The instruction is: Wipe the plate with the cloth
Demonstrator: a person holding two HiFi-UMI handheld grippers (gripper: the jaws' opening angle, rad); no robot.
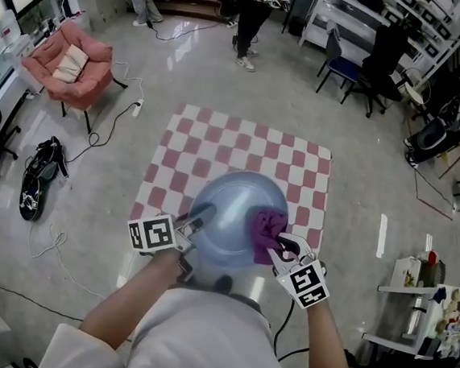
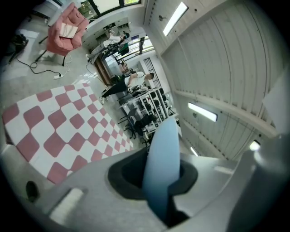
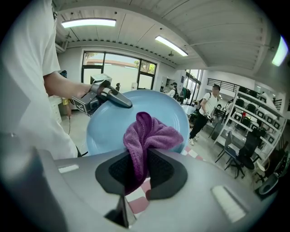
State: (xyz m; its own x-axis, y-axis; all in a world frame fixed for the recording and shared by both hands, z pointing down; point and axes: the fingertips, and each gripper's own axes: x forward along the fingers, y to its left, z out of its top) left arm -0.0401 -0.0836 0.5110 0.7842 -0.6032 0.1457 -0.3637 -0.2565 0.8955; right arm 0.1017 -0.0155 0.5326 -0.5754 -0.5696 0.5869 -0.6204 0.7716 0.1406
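Note:
A light blue plate (image 1: 231,216) is held up in the air above a red-and-white checkered mat (image 1: 241,152). My left gripper (image 1: 197,219) is shut on the plate's left rim; in the left gripper view the plate (image 2: 162,163) shows edge-on between the jaws. My right gripper (image 1: 279,244) is shut on a purple cloth (image 1: 268,230), which lies bunched against the plate's right side. In the right gripper view the cloth (image 3: 147,138) rises from the jaws and rests on the plate's face (image 3: 111,122), with the left gripper (image 3: 118,100) at the far rim.
A pink armchair (image 1: 72,63) stands far left, office chairs (image 1: 363,66) and shelving far right. People stand at the back (image 1: 250,15). Cables and a black bag (image 1: 41,173) lie on the floor at left. A small shelf with bottles (image 1: 422,295) is at right.

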